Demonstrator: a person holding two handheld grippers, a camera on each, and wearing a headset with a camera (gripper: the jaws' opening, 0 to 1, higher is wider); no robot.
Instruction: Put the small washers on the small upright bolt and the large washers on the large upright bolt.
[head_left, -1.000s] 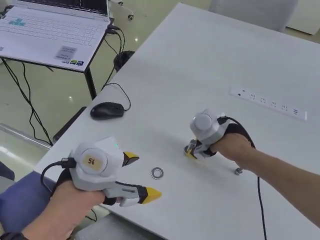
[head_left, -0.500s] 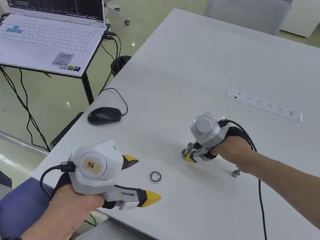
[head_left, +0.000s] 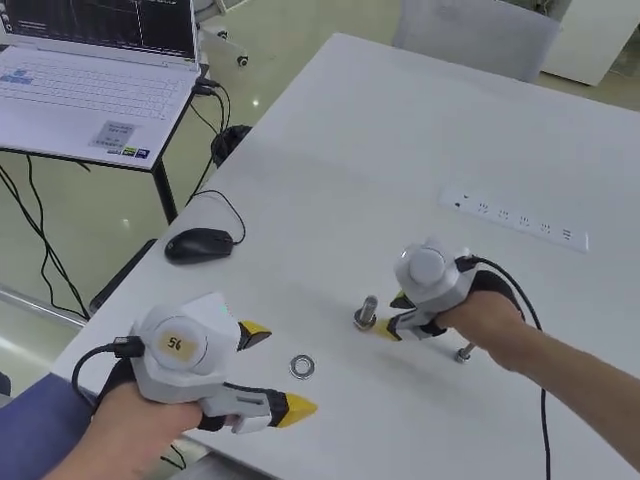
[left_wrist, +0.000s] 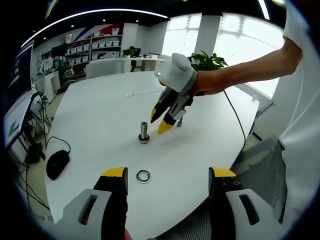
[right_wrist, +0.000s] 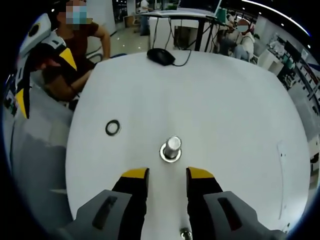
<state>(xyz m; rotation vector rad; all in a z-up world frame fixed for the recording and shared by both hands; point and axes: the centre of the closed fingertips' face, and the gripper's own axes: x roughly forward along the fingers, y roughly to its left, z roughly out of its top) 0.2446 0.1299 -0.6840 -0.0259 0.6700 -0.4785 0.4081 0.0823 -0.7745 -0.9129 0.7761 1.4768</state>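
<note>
Partly done at best. Large bolt (right_wrist: 171, 148) stands upright mid-worktop (head_left: 420, 130). A ring sits around its base, probably a washer already on, though it could be the bolt's own head. Small bolt (head_left: 464, 352) stands upright to the right of it, by the right hand; too small to tell if anything is on it.

One loose washer (head_left: 302, 366) lies flat on the worktop, near-left of the large bolt and apart from it. In the right gripper view it is about as wide as the ring at the large bolt's base, so it likely belongs on the large bolt. No other loose washers seen.

Right tongs (right_wrist: 167, 175): narrow gap, nothing between them, tips just near of the large bolt and pointing at it, not touching. Left tongs (left_wrist: 168, 175): wide open, empty, low over the near-left worktop with the loose washer just ahead of the tips.

Left to do: pick up the loose washer and drop it over its bolt. Mouse (head_left: 198, 244) and power strip (head_left: 520, 220) sit well clear.
</note>
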